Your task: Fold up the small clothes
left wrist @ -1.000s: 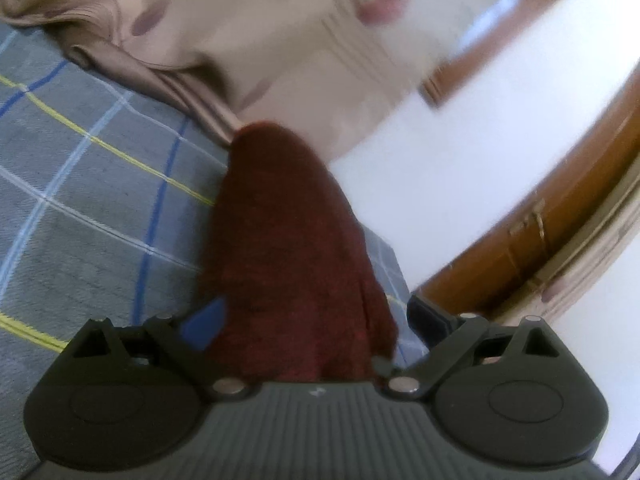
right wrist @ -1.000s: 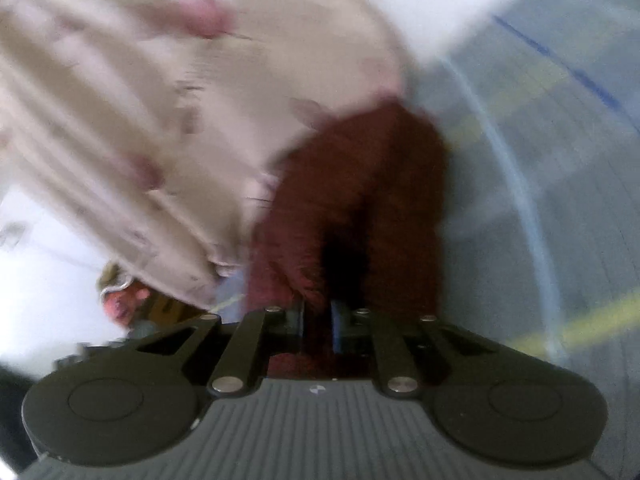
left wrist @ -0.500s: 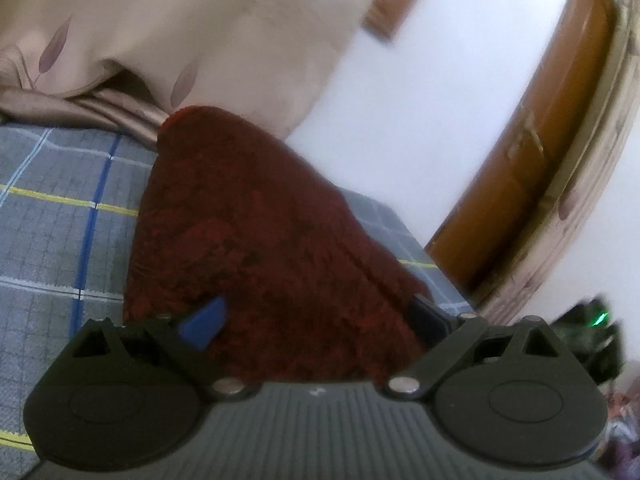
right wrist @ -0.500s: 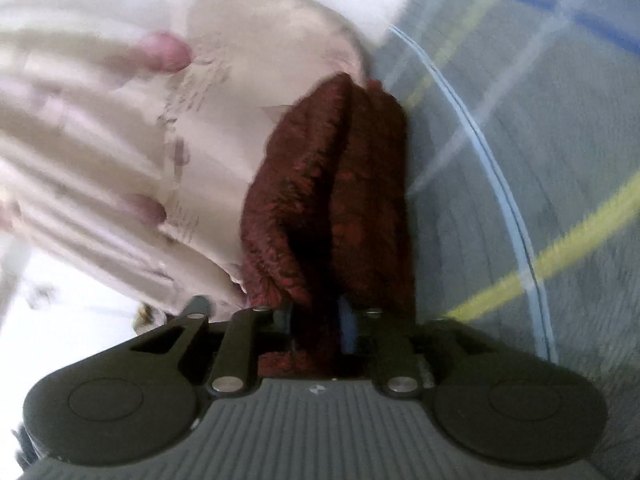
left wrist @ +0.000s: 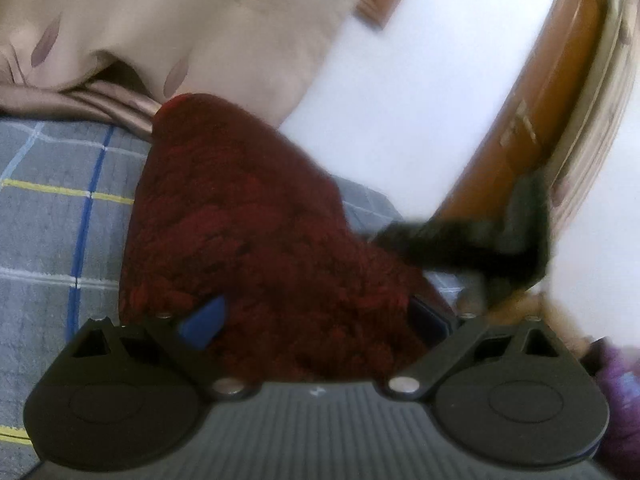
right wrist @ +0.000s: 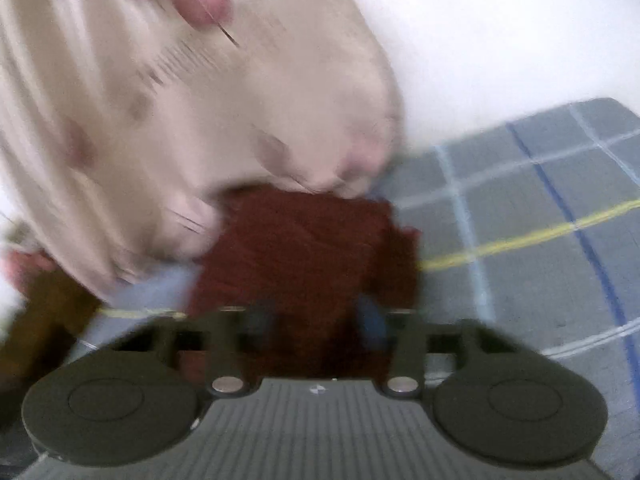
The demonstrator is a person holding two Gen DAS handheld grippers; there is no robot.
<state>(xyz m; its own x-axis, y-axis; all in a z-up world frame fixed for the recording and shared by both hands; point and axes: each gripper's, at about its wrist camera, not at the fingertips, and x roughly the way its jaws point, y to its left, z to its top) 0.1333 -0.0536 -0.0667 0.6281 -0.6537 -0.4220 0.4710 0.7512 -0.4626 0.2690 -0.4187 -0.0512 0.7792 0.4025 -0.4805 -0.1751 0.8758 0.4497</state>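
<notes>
The dark red knit cloth (left wrist: 256,248) sits bunched between the spread fingers of the left tongs (left wrist: 316,320), which are wide apart with the fabric filling the gap. On the right tongs (right wrist: 316,320) the fingers are parted too, red cloth between them, though that view is pretty smeared. Just past the cloth there's a beige leaf-print curtain (left wrist: 192,28) crowding in. Underneath is a grey plaid bedsheet (right wrist: 520,208). Off to the right of the left tongs, a blurry dark thing (left wrist: 480,240) sits in front of a wooden door frame (left wrist: 552,92).

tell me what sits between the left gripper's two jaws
The fuzzy dark red knitted cloth fills the gap between the left gripper's wide-spread jaws, in the left wrist view.
</notes>
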